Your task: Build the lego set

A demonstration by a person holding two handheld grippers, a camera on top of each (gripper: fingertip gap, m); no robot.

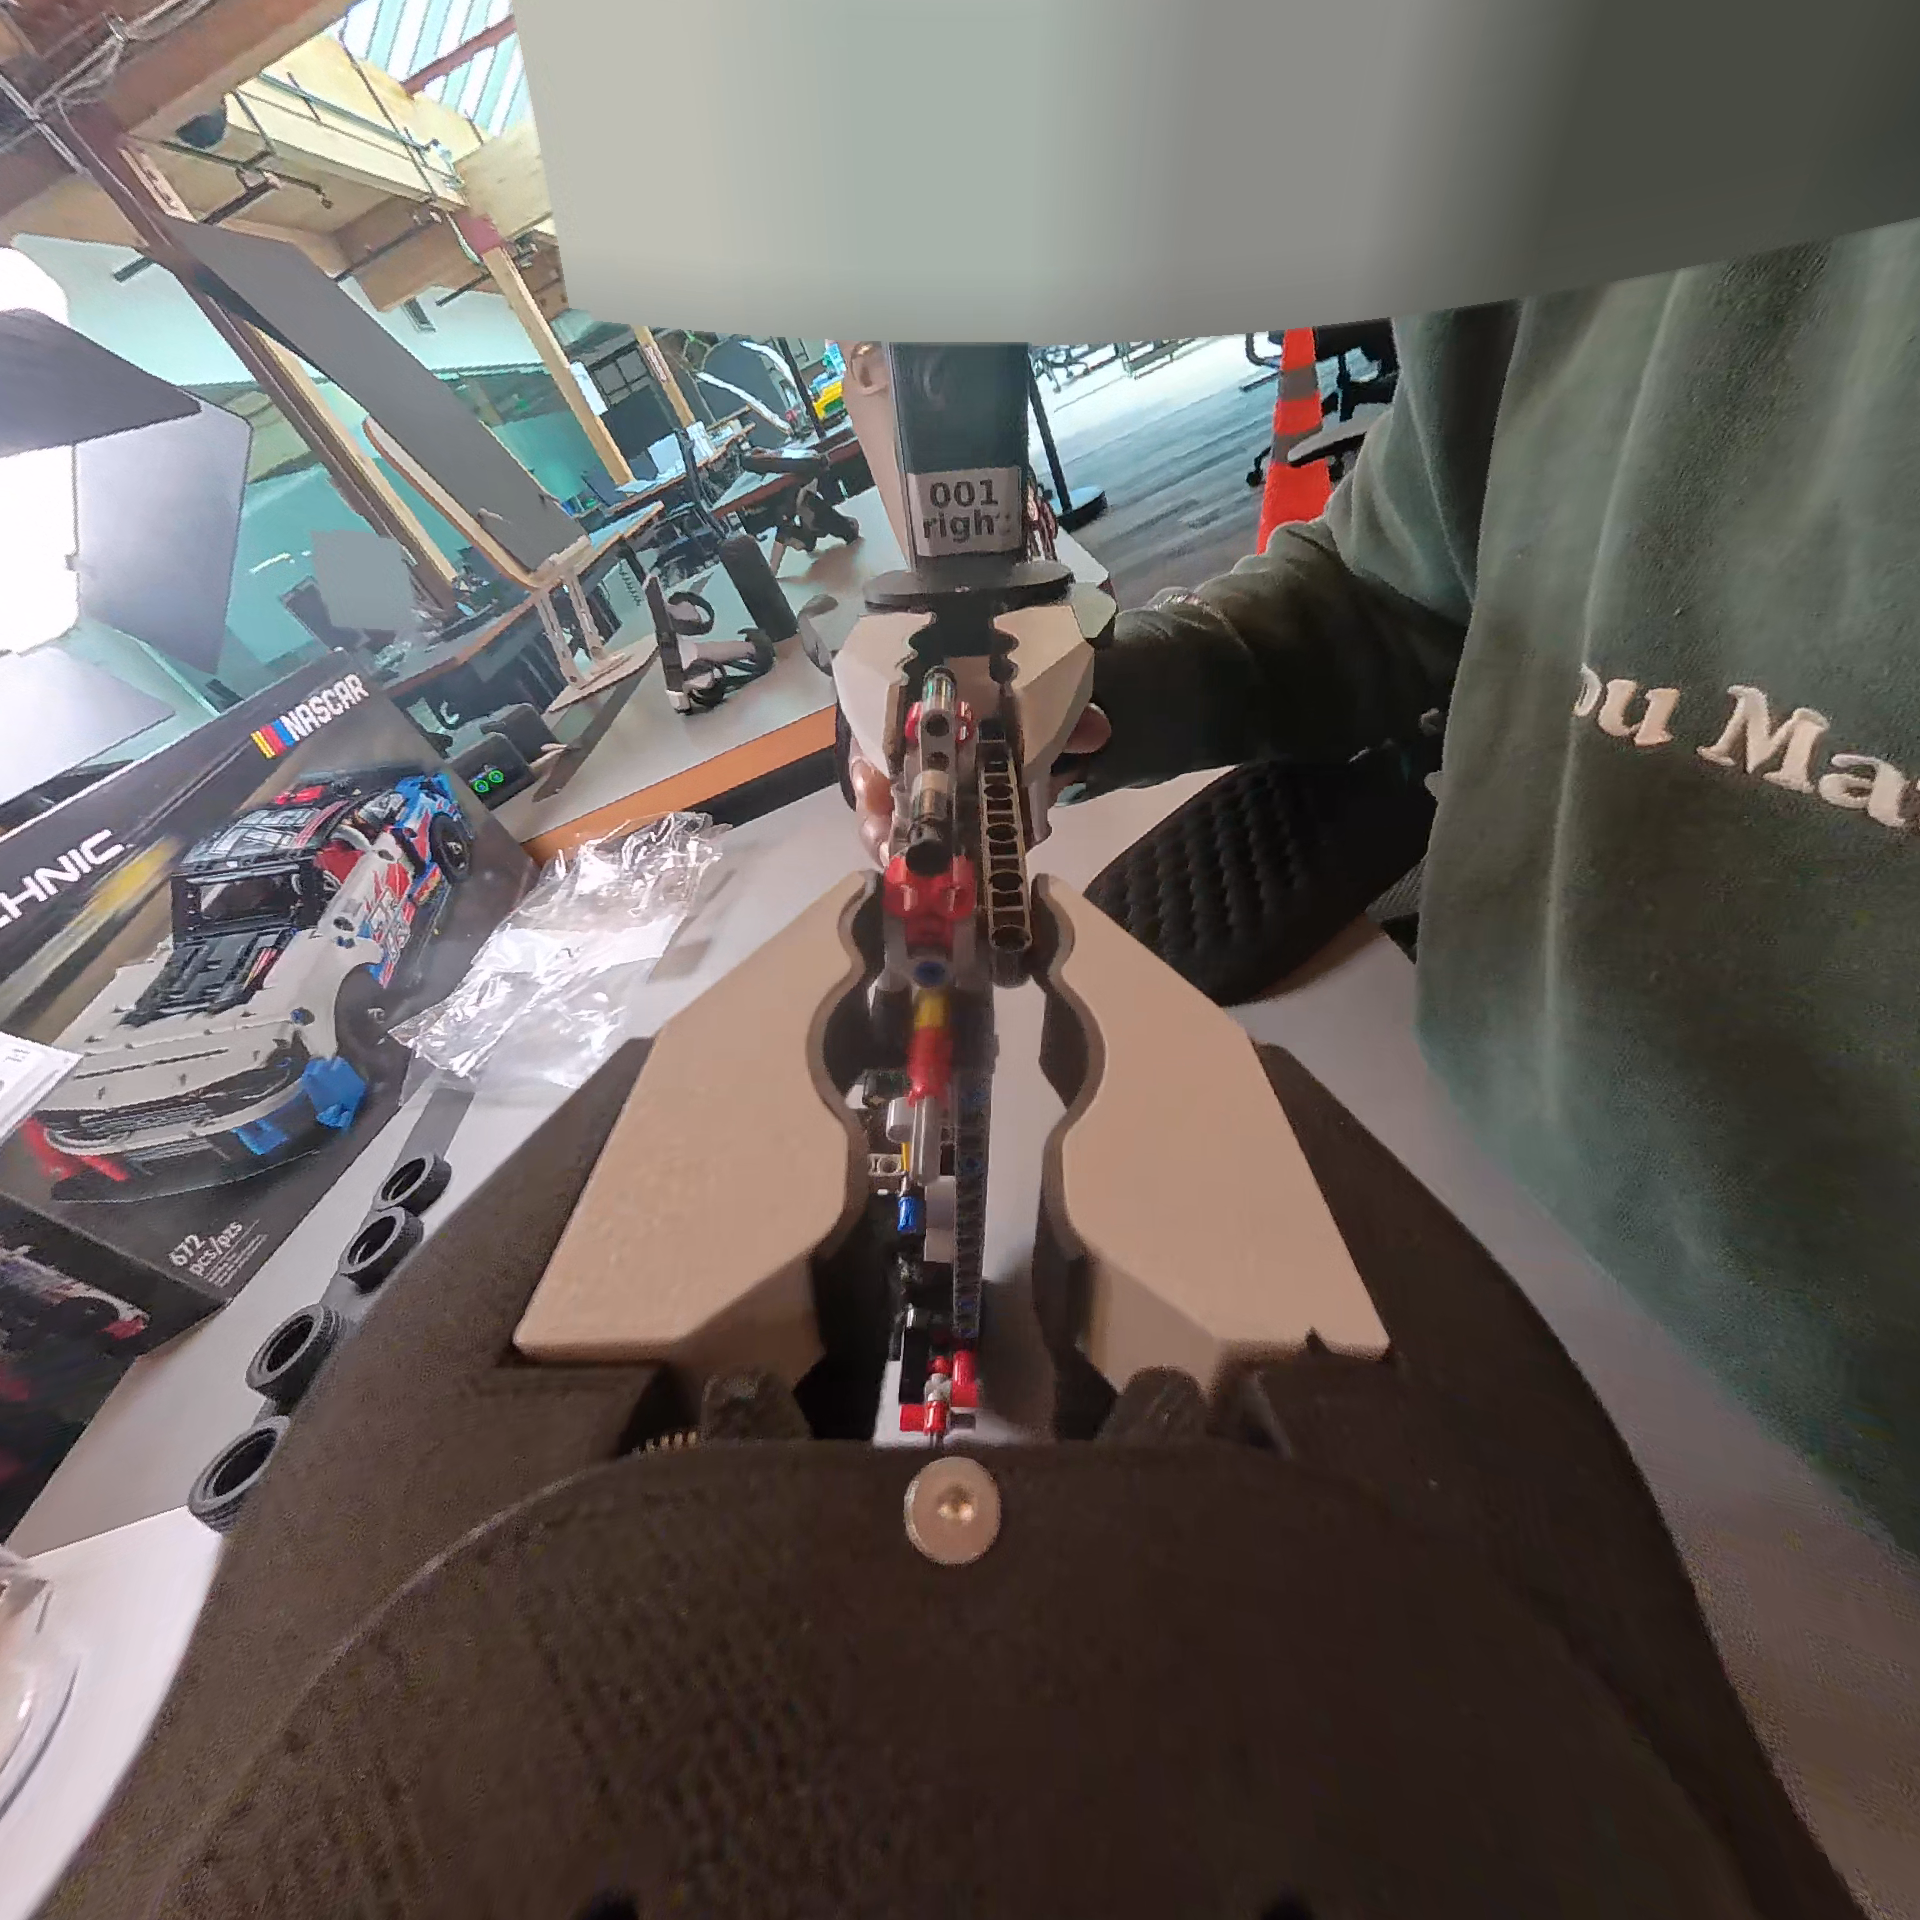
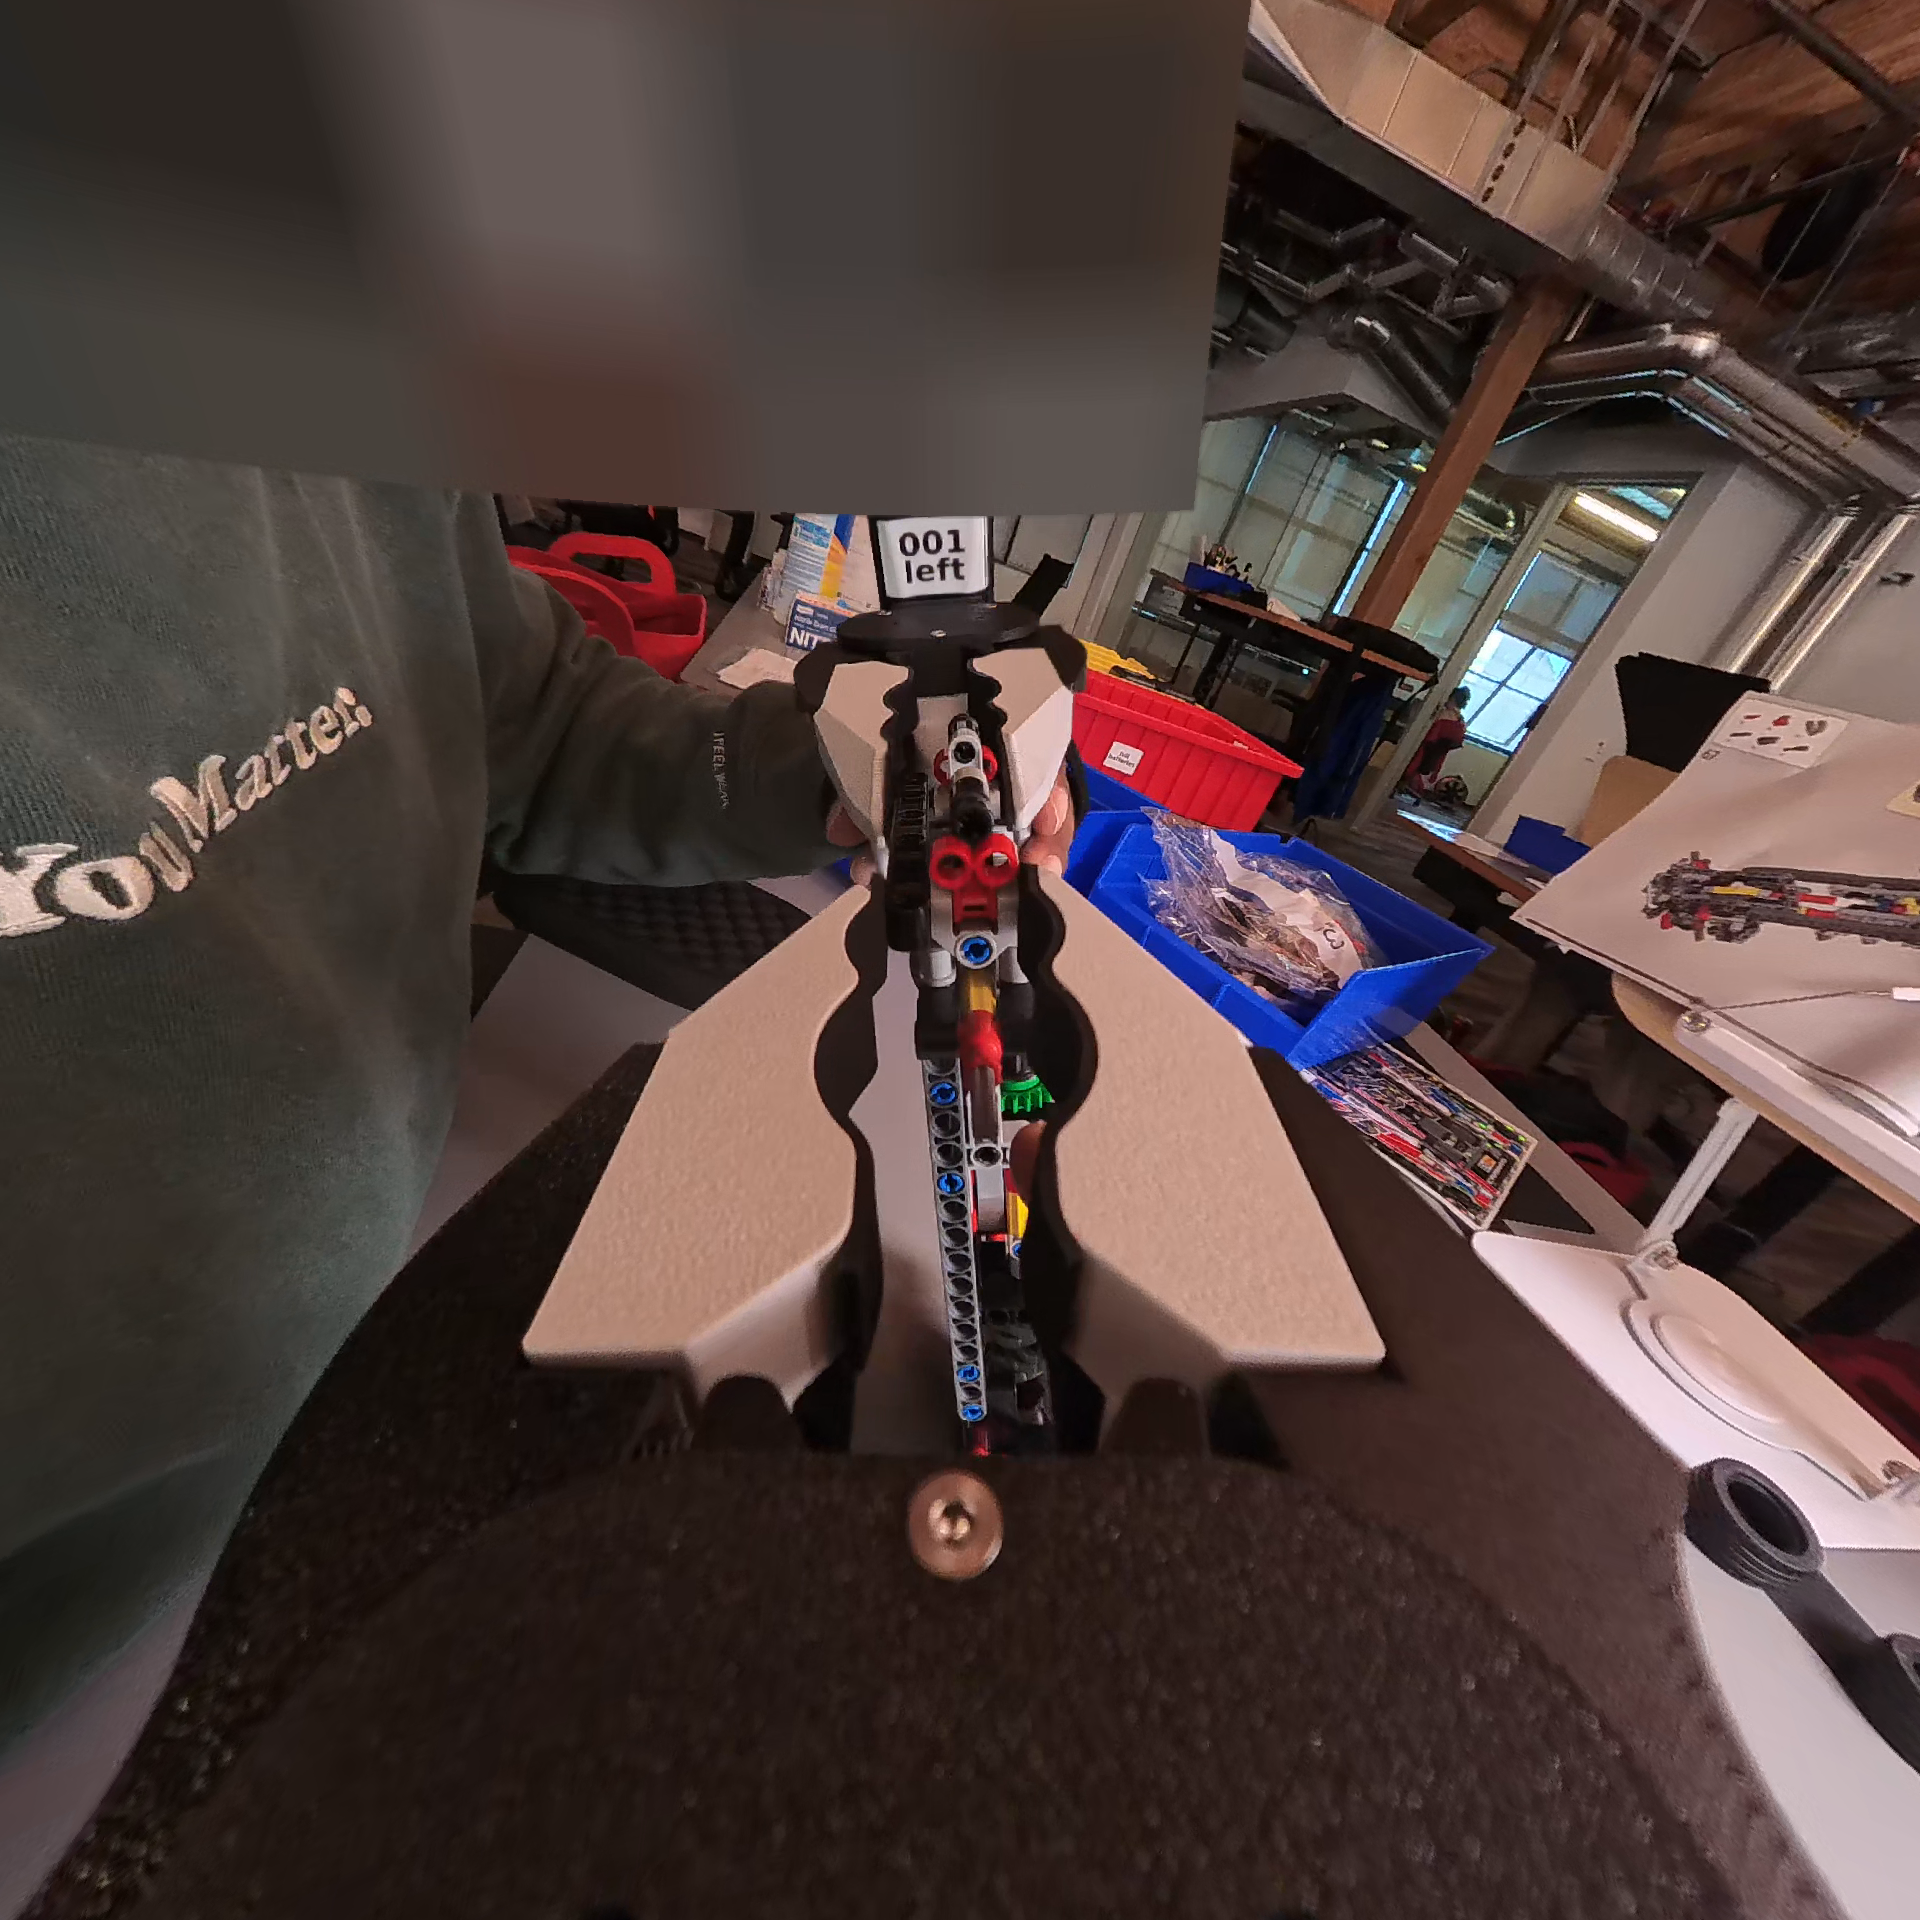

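A long, narrow Lego Technic assembly [image 1: 935,1049] of grey beams with red, yellow and blue pins is held off the table, lengthwise between both grippers. My left gripper [image 1: 956,904] is shut on one end of it. My right gripper [image 1: 966,675] faces it from the far side, with a hand behind it. In the right wrist view the same assembly [image 2: 971,873] runs between my right gripper's [image 2: 956,914] tan fingers [image 2: 748,1122], which are shut on it. The left gripper [image 2: 945,727] clamps the far end there. A green gear [image 2: 1023,1093] sits on the assembly's side.
The Lego box [image 1: 239,966] lies left on the grey table [image 1: 1330,997], with clear plastic bags [image 1: 561,956] and several black tyres [image 1: 312,1340]. A blue bin [image 2: 1382,997] of bagged parts, a red bin [image 2: 1174,748] and an instruction booklet [image 2: 1766,862] on a stand are right. A person in a green sweatshirt [image 1: 1662,727] stands close. Some 4 cm of space lies between my two pairs of fingers.
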